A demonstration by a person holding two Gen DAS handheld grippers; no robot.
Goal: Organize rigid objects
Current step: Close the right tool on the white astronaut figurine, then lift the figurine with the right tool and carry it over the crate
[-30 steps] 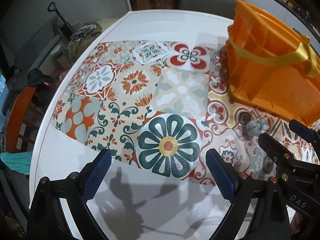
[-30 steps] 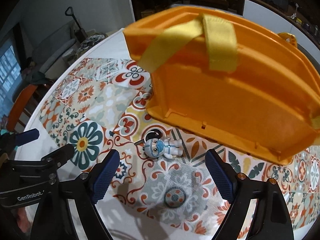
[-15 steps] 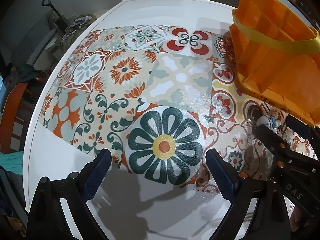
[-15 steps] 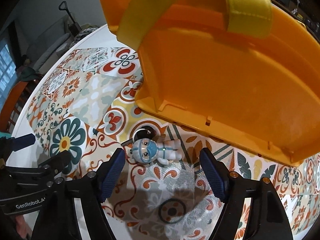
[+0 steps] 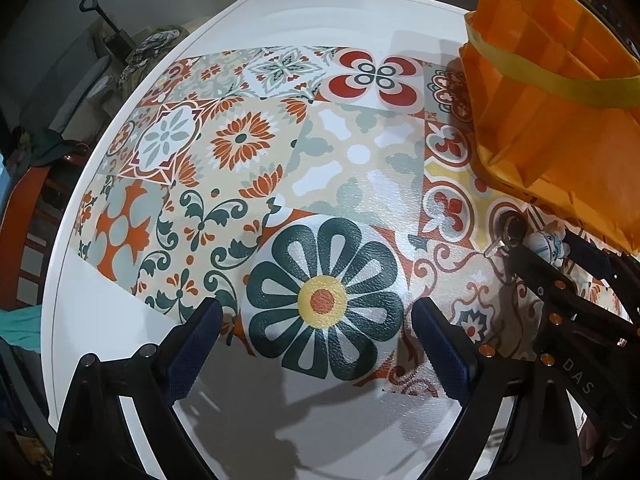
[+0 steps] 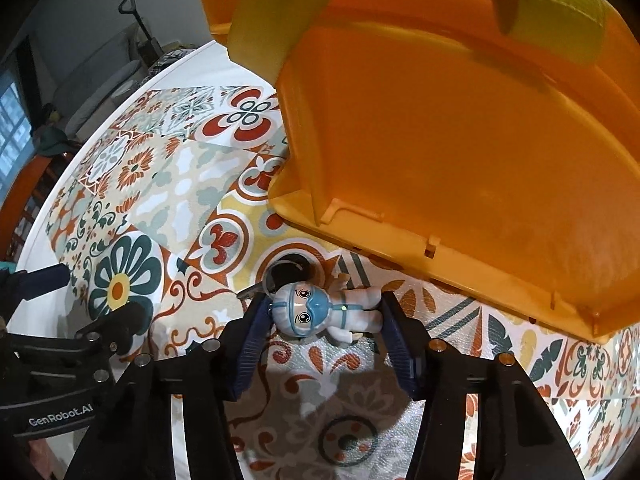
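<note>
A small white and blue toy figure keychain (image 6: 320,312) lies on its side on the patterned table mat, its black key ring (image 6: 288,270) behind its head. My right gripper (image 6: 324,320) is low over it, jaws partly closed with one finger on each side of the figure. A small gap seems to remain on each side. The figure also shows at the right of the left wrist view (image 5: 546,242). My left gripper (image 5: 316,344) is open and empty above the big green flower print. An orange compartment basket (image 6: 460,140) with yellow straps stands just behind the figure.
The round white table (image 5: 340,12) carries a tiled-pattern mat (image 5: 248,140). The basket (image 5: 560,128) fills the right back of the table. Chairs and clutter stand beyond the left edge. The right gripper's body (image 5: 572,312) is at the left view's right edge.
My right gripper has moved forward and down onto the toy figure and its jaws have narrowed around it. The left gripper has drifted slightly forward and stayed open.
</note>
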